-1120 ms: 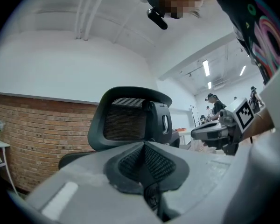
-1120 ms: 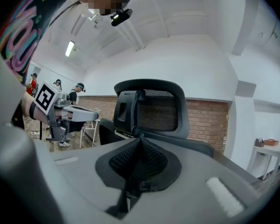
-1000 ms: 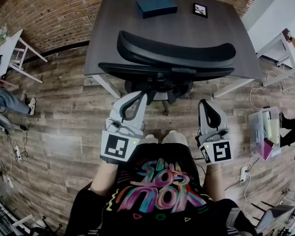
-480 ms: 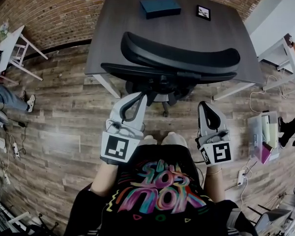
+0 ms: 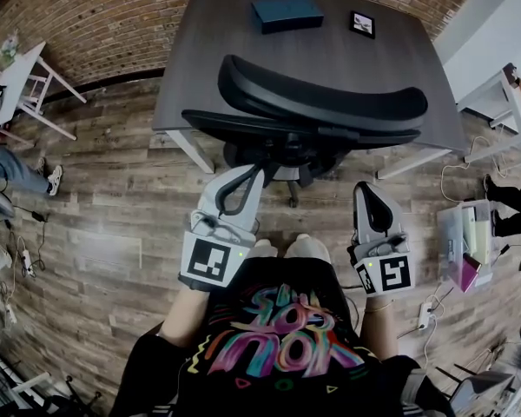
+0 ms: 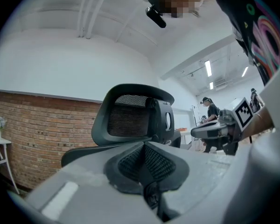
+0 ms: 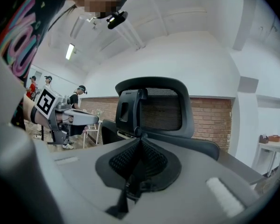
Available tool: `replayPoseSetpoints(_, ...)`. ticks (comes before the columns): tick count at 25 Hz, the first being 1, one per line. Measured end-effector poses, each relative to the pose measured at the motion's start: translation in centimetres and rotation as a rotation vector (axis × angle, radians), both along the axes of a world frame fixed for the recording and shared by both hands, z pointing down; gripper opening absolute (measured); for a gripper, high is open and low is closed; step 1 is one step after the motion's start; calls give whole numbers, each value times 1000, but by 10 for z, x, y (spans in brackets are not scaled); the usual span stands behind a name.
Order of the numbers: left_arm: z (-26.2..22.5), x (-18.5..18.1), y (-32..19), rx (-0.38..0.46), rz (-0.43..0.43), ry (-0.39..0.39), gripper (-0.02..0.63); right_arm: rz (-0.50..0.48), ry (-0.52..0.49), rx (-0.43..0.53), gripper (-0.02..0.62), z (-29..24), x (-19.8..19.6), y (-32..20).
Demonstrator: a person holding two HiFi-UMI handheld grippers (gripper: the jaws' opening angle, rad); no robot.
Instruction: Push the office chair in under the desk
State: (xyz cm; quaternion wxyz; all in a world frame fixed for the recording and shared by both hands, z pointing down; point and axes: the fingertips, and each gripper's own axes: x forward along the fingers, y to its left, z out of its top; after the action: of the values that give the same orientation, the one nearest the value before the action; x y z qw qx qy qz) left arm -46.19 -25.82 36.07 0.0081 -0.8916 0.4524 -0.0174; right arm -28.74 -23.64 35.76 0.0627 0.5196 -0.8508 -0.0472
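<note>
Two clenched, empty tools sit at lower centre: my left hand-held gripper (image 5: 254, 172) and right hand-held gripper (image 5: 370, 189), both level and aimed at the office chair (image 5: 321, 111). Its black mesh backrest faces me, long axis running left-right mid-frame, at the table's (image 5: 208, 50) near edge. Farther up, a dark box (image 5: 286, 12) lies on the table.

I count one office chair (image 5: 321, 104), one desk (image 5: 200, 55), one dark blue box (image 5: 286, 12) and one small framed picture (image 5: 361, 23) on that desk, and two grippers in my hands: one left gripper (image 5: 253, 175) and one right gripper (image 5: 370, 189).
</note>
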Motion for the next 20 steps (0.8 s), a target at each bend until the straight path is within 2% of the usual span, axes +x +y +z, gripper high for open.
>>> replayPoseSetpoints(20,-1,-5,6,15,-4,-18,2,10,-14,-12,-2,4,0,7)
